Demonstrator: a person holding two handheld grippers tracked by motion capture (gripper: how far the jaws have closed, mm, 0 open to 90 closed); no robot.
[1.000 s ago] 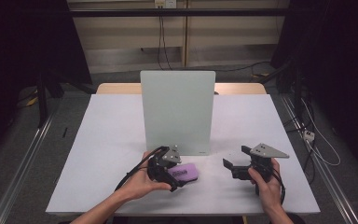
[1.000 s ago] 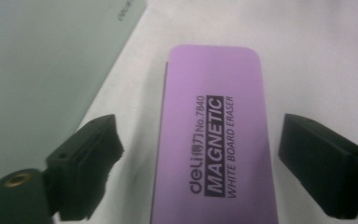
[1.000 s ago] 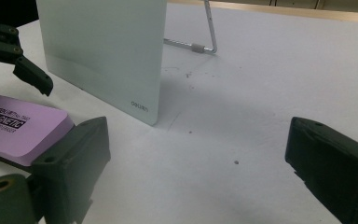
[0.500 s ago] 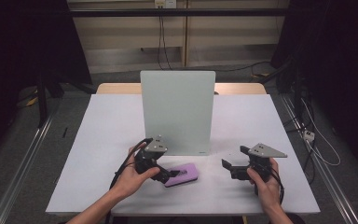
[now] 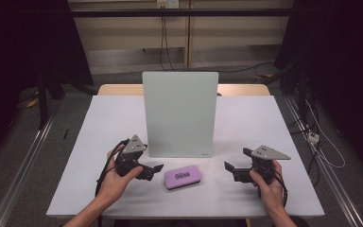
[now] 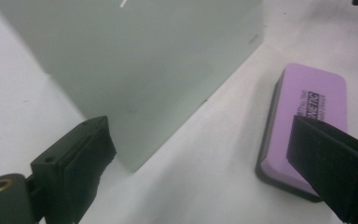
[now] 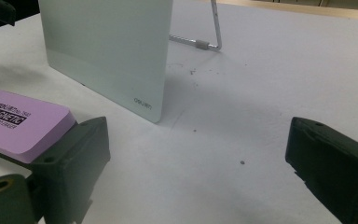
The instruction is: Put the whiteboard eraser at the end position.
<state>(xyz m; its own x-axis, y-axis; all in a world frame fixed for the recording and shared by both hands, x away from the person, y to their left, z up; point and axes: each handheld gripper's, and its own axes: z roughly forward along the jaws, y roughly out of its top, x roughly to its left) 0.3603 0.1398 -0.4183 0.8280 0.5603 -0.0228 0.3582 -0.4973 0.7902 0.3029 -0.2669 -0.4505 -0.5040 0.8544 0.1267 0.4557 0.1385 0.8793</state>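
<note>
A purple magnetic eraser (image 5: 183, 177) lies flat on the white table, in front of an upright pale green board (image 5: 179, 113). My left gripper (image 5: 156, 170) sits just left of the eraser and points right at it. Its jaws have just been opening and stand open with nothing between them. In the left gripper view the eraser (image 6: 307, 112) lies beyond the right jaw and the board (image 6: 135, 51) stands ahead. My right gripper (image 5: 229, 166) rests open to the eraser's right, apart from it. In the right gripper view the eraser (image 7: 18, 121) is behind the left jaw.
The white table (image 5: 104, 123) has bare surface left and right of the board. A metal stand leg (image 7: 214, 28) props the board from behind. Both hands rest near the front edge. Dark floor and rails surround the table.
The left gripper has drawn back to the left, away from the eraser, which was at its jaws a second ago and now lies free. The right gripper has stayed put.
</note>
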